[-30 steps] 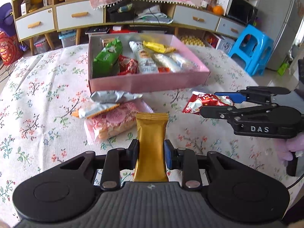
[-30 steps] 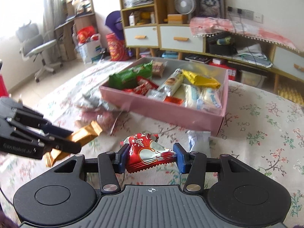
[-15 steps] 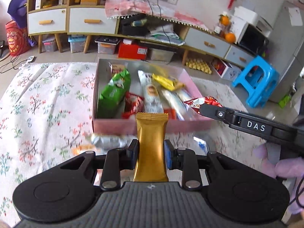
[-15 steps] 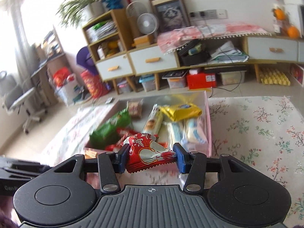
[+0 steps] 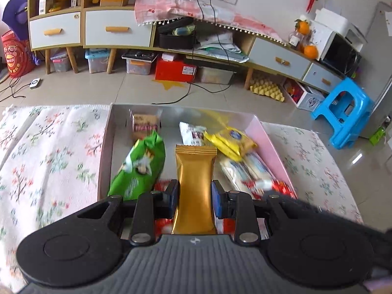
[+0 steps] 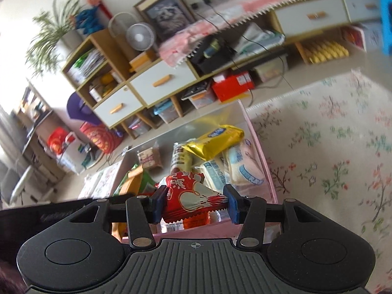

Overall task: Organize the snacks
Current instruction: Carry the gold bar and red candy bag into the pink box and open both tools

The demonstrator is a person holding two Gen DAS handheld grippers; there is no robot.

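Note:
My left gripper is shut on a gold snack bar and holds it upright above the pink box. My right gripper is shut on a red and white snack packet, held over the near right part of the same box. The box holds a green bag, a yellow packet, white and blue packets and a small biscuit pack. The right gripper's body shows blurred at the lower right of the left wrist view.
The box sits on a floral tablecloth, which also shows in the right wrist view. Beyond the table are a low cabinet with drawers, a red box on the floor and a blue stool.
Both grippers have lifted off the table and moved forward over the pink box, each still holding its snack. The loose snacks on the cloth have dropped out of view.

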